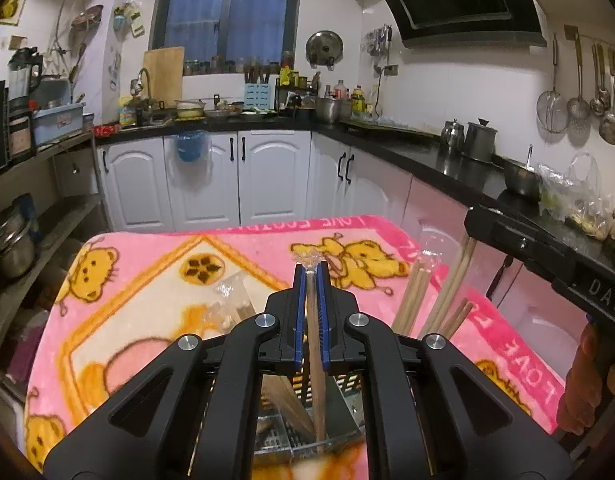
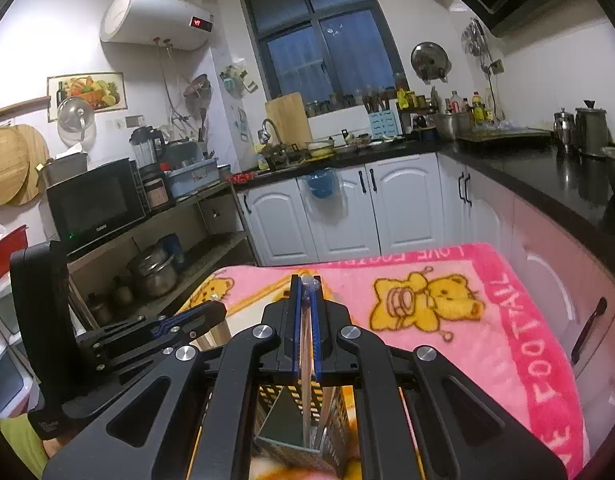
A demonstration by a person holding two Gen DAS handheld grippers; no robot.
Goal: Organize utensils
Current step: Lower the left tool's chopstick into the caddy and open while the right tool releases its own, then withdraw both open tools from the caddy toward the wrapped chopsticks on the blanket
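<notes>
My left gripper is clamped on a wrapped pair of wooden chopsticks, held upright between the blue pads; the clear wrapper twist shows just past the fingertips. The lower end of the pair stands inside the perforated metal utensil holder directly beneath the jaws, in a compartment that already contains at least one other wooden stick leaning to the left.

My right gripper is likewise closed, on a clear-wrapped utensil whose exact type I cannot make out. It is also upright, with its lower end inside a compartment of the same utensil holder below the jaws. I cannot tell whether either item is touching the bottom.

To the right of my left gripper, several bare chopsticks stand tilted in the holder. Ahead and to the left of it, a loose wrapped packet lies on the pink bear-print blanket, not yet put away. From the right wrist view, the left gripper sits just to the left and slightly lower.

Assessment: the step in hand is depositing both items into the holder. The next move calls for lowering each until it seats, then easing the jaws apart and lifting straight up so the wrapper does not snag. The tall, narrow holder on soft blanket may tip if dragged sideways. The loose packet would follow.
</notes>
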